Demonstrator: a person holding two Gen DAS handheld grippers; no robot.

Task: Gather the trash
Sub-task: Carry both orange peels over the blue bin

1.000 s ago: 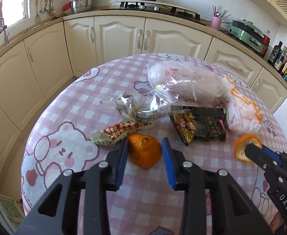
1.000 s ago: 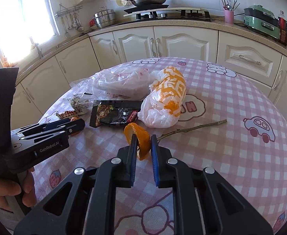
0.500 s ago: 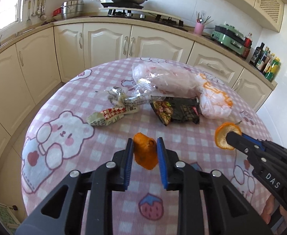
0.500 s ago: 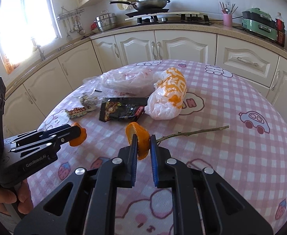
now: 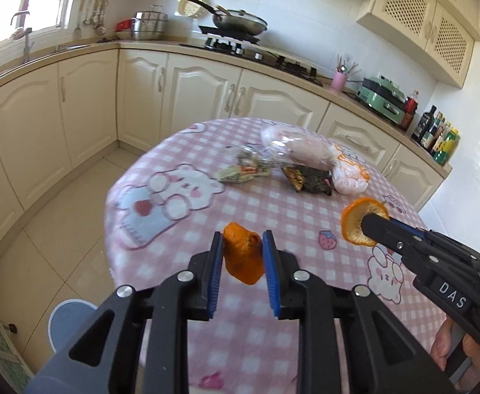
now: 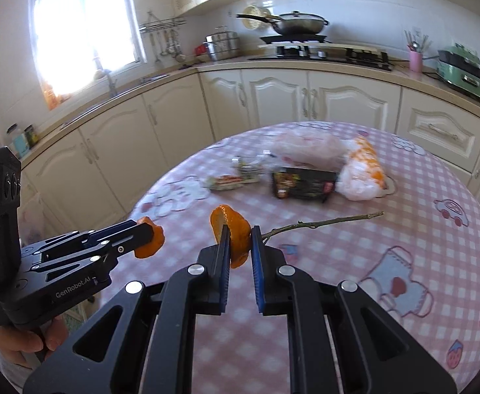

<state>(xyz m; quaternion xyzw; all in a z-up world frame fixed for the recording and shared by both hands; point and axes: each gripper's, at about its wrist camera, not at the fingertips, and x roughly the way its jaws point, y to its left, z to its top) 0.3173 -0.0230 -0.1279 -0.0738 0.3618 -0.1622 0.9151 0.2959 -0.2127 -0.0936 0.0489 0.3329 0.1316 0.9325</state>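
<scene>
My left gripper (image 5: 242,246) is shut on a piece of orange peel (image 5: 242,256) and holds it well above the near edge of the round table (image 5: 272,328). My right gripper (image 6: 240,239) is shut on a second, cup-shaped orange peel (image 6: 231,229), also lifted; it shows in the left wrist view (image 5: 359,223). On the table lie a black snack wrapper (image 5: 308,180), a crumpled candy wrapper (image 5: 240,174), a clear plastic bag (image 5: 295,147), a white and orange bag (image 5: 349,174) and a thin twig (image 6: 325,223).
The table has a pink checked cloth with cartoon prints. Cream kitchen cabinets (image 5: 187,95) and a counter with a stove and pan (image 5: 236,23) curve behind it. A round blue-grey object (image 5: 69,315) stands on the tiled floor at lower left.
Both grippers have risen and pulled back from the table with their peels. The left gripper closed on its peel and lifted it off the cloth. The rest of the trash has not moved.
</scene>
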